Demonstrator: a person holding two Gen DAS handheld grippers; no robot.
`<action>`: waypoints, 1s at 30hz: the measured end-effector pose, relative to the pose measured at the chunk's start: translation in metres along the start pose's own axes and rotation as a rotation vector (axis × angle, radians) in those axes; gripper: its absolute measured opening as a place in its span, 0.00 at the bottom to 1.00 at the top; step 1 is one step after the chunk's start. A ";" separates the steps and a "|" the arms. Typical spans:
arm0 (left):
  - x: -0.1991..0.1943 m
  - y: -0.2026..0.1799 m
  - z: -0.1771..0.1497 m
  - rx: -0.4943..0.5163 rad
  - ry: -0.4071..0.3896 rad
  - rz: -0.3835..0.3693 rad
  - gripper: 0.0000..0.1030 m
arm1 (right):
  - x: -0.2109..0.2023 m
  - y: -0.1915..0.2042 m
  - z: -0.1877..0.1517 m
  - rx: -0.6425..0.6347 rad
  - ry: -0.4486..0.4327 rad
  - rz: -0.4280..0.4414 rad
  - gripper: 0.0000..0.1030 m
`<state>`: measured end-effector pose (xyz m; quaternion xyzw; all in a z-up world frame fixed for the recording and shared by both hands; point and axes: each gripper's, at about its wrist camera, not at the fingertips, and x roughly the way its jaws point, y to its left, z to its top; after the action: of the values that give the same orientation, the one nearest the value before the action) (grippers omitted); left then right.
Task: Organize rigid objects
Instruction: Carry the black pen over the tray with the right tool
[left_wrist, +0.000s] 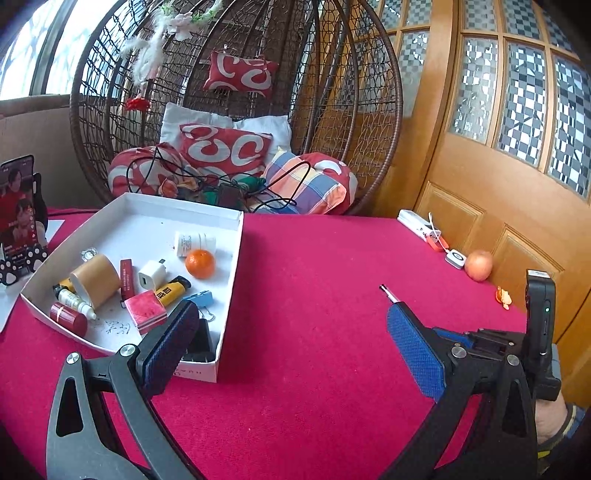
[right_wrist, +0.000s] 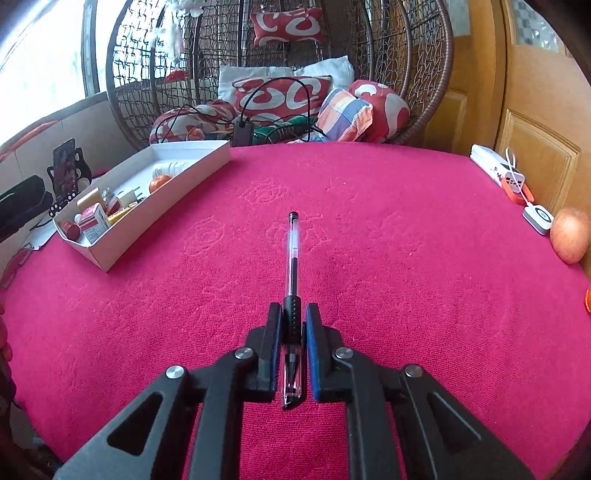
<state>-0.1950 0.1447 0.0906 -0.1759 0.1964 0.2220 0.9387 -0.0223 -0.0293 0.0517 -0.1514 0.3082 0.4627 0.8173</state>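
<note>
My right gripper (right_wrist: 293, 309) is shut on the black grip section of a clear pen (right_wrist: 293, 254). The pen lies lengthwise on the red tablecloth (right_wrist: 388, 277), its cap end pointing away. In the left wrist view only the pen's end (left_wrist: 388, 292) shows past my right-hand finger. My left gripper (left_wrist: 291, 317) is open with nothing between its fingers, beside the near right corner of a white box (left_wrist: 232, 284). The box holds an orange (left_wrist: 200, 263), a white bottle (left_wrist: 194, 243), a charger plug (left_wrist: 152, 275), a yellow lighter (left_wrist: 173, 291) and several other small items.
An apple (left_wrist: 478, 265), a white power strip (left_wrist: 419, 224) and orange peel (left_wrist: 503, 296) lie along the table's right edge by a wooden door. A phone on a stand (left_wrist: 18, 210) is at the far left. A wicker chair (left_wrist: 236, 110) with cushions stands behind the table.
</note>
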 end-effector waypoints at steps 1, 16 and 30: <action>0.000 0.000 0.000 0.001 -0.001 0.003 1.00 | -0.005 0.002 0.004 0.001 -0.016 0.010 0.10; -0.016 0.013 0.003 0.024 -0.014 0.134 1.00 | -0.049 0.037 0.046 -0.021 -0.186 0.190 0.10; -0.043 0.055 0.009 -0.011 -0.050 0.286 1.00 | -0.058 0.078 0.075 -0.063 -0.259 0.320 0.10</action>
<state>-0.2545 0.1801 0.1039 -0.1457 0.1949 0.3591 0.9010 -0.0836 0.0139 0.1493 -0.0654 0.2061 0.6117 0.7610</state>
